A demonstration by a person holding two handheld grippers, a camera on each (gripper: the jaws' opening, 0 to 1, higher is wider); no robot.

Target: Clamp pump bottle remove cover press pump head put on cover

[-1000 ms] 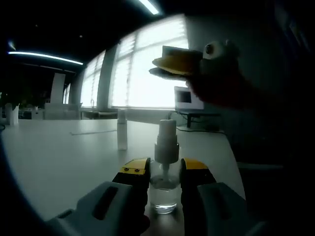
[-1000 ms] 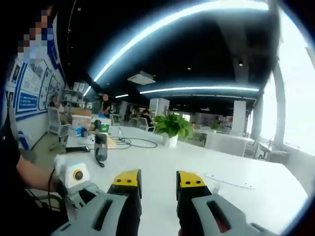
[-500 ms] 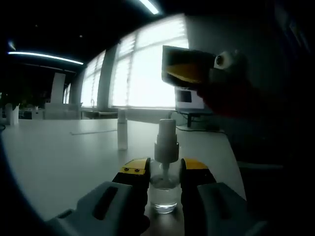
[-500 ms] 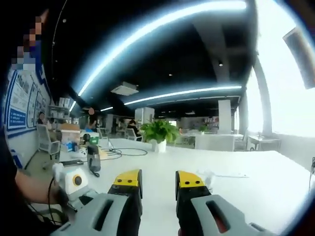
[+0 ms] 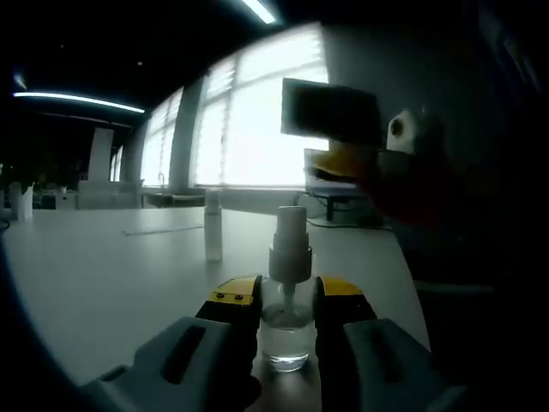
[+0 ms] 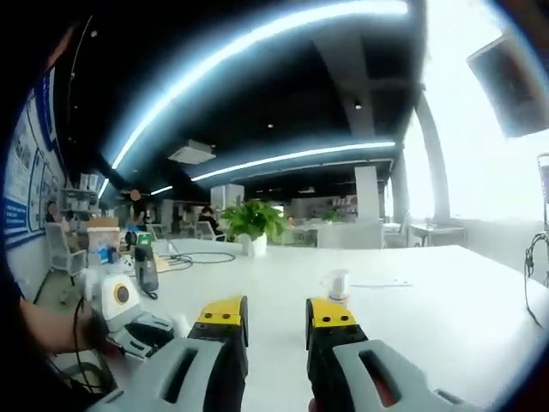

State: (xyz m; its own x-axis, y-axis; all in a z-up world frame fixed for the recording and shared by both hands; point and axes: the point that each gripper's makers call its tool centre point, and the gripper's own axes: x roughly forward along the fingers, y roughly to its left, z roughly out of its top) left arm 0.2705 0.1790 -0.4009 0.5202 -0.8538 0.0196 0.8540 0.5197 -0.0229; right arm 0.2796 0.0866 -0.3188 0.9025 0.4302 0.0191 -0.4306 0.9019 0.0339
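The white table (image 5: 111, 283) carried the work. On it, near the camera in the left gripper view, the left claw (image 5: 287, 296) was clamped on the clear pump bottle (image 5: 286, 330), its jaws pressed on both sides of the glass body. So the clamping step seemed done. The pump head (image 5: 290, 245) stood bare and upright, and a slim white cover (image 5: 213, 227) stood on the table farther off to the left, well apart from the bottle; I judged the cover was already removed. Pressing the pump head and putting the cover back were not yet done.

The right claw (image 6: 277, 313) had its jaws apart with nothing between them. In the left gripper view it (image 5: 343, 163) hung above and to the right of the pump head, dark against the bright windows (image 5: 249, 112), so its exact pose was hard to read. In the right gripper view a small white thing (image 6: 336, 285) on the far table was too small to name.
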